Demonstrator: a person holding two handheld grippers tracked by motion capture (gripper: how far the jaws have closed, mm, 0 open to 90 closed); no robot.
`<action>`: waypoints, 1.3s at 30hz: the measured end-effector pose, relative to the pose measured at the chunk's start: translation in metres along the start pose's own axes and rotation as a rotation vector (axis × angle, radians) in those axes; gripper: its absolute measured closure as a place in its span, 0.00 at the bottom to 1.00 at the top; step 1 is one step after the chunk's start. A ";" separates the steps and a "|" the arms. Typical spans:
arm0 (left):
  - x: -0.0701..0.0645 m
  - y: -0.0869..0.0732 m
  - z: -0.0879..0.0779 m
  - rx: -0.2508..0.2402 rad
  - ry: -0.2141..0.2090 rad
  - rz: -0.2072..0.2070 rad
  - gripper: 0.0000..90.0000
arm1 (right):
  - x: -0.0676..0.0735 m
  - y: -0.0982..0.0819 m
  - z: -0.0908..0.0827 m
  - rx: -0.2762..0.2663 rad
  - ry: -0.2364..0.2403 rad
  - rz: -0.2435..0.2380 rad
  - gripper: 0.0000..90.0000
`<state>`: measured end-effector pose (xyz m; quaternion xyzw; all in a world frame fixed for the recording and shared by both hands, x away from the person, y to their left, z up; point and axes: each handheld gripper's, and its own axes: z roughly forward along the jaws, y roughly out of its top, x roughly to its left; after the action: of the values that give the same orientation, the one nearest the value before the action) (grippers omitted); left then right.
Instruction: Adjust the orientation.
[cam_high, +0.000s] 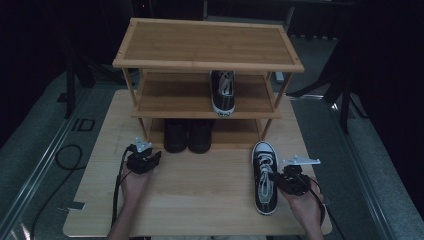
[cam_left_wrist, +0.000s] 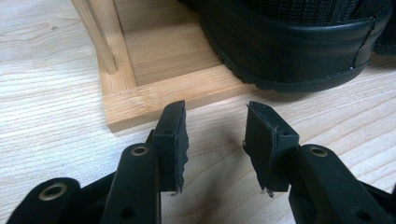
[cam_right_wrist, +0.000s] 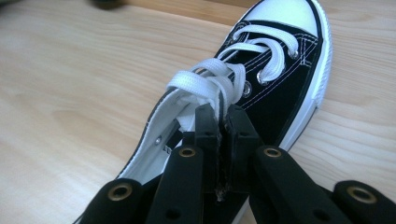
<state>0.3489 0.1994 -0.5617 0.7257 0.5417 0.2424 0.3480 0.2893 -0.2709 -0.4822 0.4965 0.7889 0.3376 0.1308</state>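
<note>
Two black boots (cam_high: 187, 136) under rack (cam_high: 207, 45)

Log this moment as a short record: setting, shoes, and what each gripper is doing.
setting: wooden table with a three-level wooden shoe rack at its far side
middle shelf: one black-and-white sneaker
bottom shelf: pair of black shoes
on the table: matching sneaker, toe toward the rack
right gripper: shut on the side wall of the sneaker on the table, beside the laces
left gripper: open, holding nothing, low over the table near the rack's bottom corner and the black shoes
</note>
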 end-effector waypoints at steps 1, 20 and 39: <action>0.000 0.000 0.000 0.000 0.001 -0.001 0.66 | 0.001 0.001 0.001 0.002 0.018 -0.006 0.95; -0.002 0.000 0.001 0.010 0.003 0.013 0.65 | 0.013 0.012 0.016 0.101 0.190 -0.169 0.94; -0.002 0.001 0.002 0.016 0.001 0.014 0.65 | 0.021 0.017 0.019 0.234 0.091 -0.209 0.89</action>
<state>0.3500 0.1973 -0.5622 0.7320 0.5389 0.2409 0.3403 0.3014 -0.2405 -0.4819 0.4079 0.8752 0.2503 0.0707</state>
